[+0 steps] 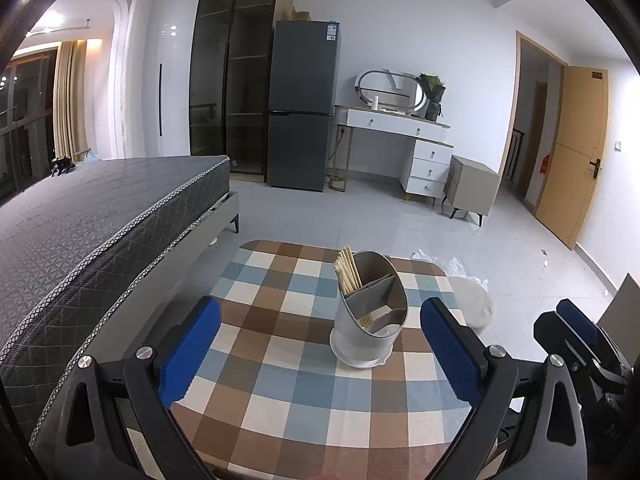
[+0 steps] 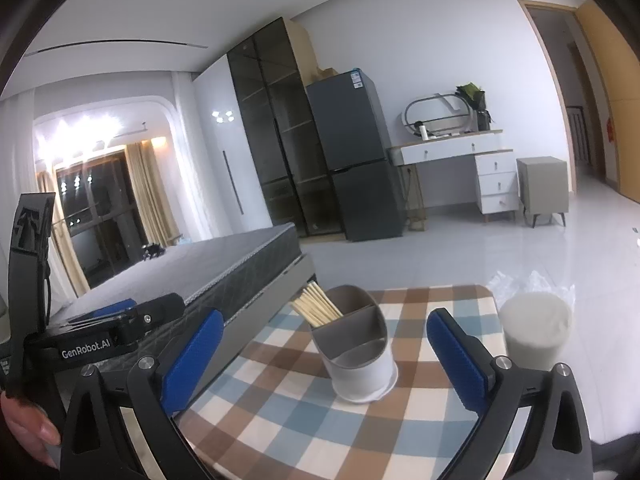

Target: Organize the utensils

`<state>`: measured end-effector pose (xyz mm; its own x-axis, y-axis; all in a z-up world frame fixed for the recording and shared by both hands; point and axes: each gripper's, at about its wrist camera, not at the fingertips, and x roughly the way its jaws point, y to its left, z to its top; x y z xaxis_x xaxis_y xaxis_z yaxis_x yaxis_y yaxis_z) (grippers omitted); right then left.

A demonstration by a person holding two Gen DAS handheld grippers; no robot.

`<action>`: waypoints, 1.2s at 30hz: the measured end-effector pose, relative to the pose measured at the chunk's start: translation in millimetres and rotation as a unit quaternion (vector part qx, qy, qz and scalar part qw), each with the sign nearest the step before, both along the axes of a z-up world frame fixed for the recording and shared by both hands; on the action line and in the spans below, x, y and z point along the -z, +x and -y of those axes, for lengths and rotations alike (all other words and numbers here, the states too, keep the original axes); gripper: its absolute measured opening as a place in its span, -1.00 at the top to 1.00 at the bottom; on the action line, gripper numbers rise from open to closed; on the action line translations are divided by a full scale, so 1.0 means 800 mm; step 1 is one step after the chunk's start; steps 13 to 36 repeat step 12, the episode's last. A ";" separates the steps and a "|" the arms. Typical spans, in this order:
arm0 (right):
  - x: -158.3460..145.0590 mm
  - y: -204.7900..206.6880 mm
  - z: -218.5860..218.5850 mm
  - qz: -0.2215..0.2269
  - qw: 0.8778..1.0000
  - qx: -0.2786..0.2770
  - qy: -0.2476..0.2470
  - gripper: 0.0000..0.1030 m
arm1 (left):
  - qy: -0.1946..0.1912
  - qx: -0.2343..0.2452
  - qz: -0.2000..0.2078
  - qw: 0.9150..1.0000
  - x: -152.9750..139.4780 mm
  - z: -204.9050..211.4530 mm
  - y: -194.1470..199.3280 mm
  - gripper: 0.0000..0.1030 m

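A grey and white utensil holder (image 1: 370, 316) stands upright on a small table under a checked cloth (image 1: 280, 380). A bundle of wooden chopsticks (image 1: 349, 270) fills its far-left compartment, and the other compartments look empty. My left gripper (image 1: 320, 346) is open, with the holder a little ahead of its blue pads and slightly right of centre. In the right wrist view the same holder (image 2: 356, 356) and chopsticks (image 2: 316, 306) sit on the cloth (image 2: 280, 412) just beyond my right gripper (image 2: 324, 360). That gripper stands wide open with nothing touching its pads.
A bed with a dark mattress (image 1: 100, 220) runs along the table's left side. A white cylindrical stool (image 2: 536, 332) stands off the right edge, with crumpled plastic on the floor behind it. A fridge (image 1: 302, 108), a dressing table (image 1: 400, 128) and an open door (image 1: 572, 152) line the far walls.
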<state>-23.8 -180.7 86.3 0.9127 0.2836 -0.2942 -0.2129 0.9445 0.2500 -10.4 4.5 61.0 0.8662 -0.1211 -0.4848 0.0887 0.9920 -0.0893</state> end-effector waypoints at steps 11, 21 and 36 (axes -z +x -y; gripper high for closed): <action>0.002 0.001 0.004 -0.002 1.000 0.003 0.000 -1.00 | 0.000 0.001 0.004 1.000 0.003 -0.002 -0.004 -0.89; 0.003 0.001 0.005 -0.003 1.000 0.004 0.000 -1.00 | 0.001 -0.002 0.006 1.000 0.003 -0.002 -0.003 -0.89; 0.003 0.001 0.005 -0.003 1.000 0.004 0.000 -1.00 | 0.001 -0.002 0.006 1.000 0.003 -0.002 -0.003 -0.89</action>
